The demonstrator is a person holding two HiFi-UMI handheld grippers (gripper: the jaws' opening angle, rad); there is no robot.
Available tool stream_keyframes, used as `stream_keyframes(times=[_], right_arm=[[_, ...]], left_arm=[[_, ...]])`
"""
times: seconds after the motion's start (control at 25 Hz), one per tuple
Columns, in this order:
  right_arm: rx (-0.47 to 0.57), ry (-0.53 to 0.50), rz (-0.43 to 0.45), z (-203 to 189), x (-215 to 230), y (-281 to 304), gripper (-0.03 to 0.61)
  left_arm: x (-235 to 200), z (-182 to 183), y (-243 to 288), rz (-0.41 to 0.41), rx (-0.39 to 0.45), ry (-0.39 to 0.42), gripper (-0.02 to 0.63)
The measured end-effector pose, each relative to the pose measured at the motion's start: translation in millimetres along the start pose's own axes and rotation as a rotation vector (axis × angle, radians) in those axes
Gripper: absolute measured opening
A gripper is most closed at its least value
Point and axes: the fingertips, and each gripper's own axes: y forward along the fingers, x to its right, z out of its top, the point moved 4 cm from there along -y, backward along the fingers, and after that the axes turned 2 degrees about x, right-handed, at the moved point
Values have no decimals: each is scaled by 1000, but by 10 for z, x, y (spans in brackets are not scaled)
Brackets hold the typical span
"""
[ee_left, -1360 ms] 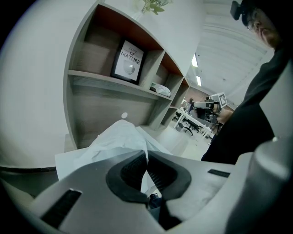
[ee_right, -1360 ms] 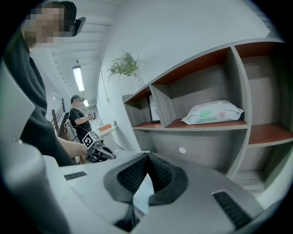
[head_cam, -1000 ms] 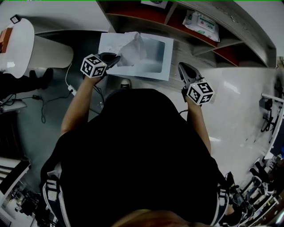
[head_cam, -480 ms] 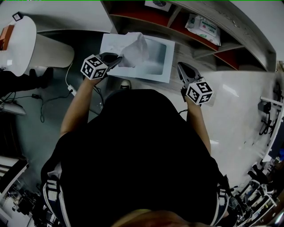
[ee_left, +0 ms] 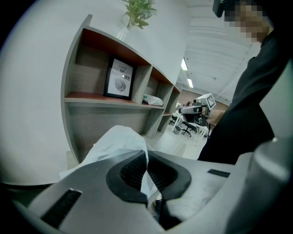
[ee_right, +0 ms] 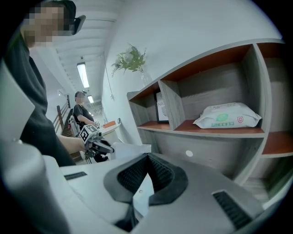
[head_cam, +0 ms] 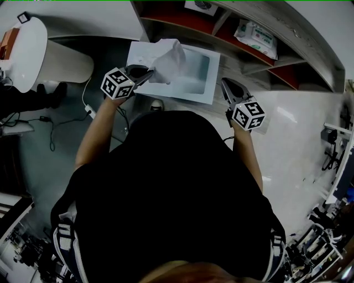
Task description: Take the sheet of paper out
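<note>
Left gripper view: the sheet of paper [ee_left: 114, 141] is held pinched in the closed left gripper [ee_left: 146, 157], above the flat white box [head_cam: 188, 96]. The right gripper [ee_right: 147, 157] is closed on nothing. The pulling-out is judged to be in hand; next, a lift clear of the box is called for.

Left gripper [head_cam: 147, 72], right gripper [head_cam: 225, 82] — two; paper sheet [head_cam: 169, 57] — one.

- Left gripper [ee_left: 147, 159] shut tight on a white sheet of paper [ee_left: 116, 141] (crumpled, bulging upward), just in front of the shelf unit [ee_left: 87, 121].
- Framed picture [ee_left: 120, 78] upright on the shelf unit's upper board.
- Green plant [ee_left: 139, 10] atop the shelf unit.
</note>
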Motion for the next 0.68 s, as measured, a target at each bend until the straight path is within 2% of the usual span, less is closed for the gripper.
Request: stream_keyframes(times=[0.28,0.68], right_arm=[[-18,-1,15,-9,-75,60,12],[-39,8,12,-56,-86,75,12]], left_arm=[[-24,14,-70,-8,29,17,21],[-61,-6,-91,-19,28,17,21]])
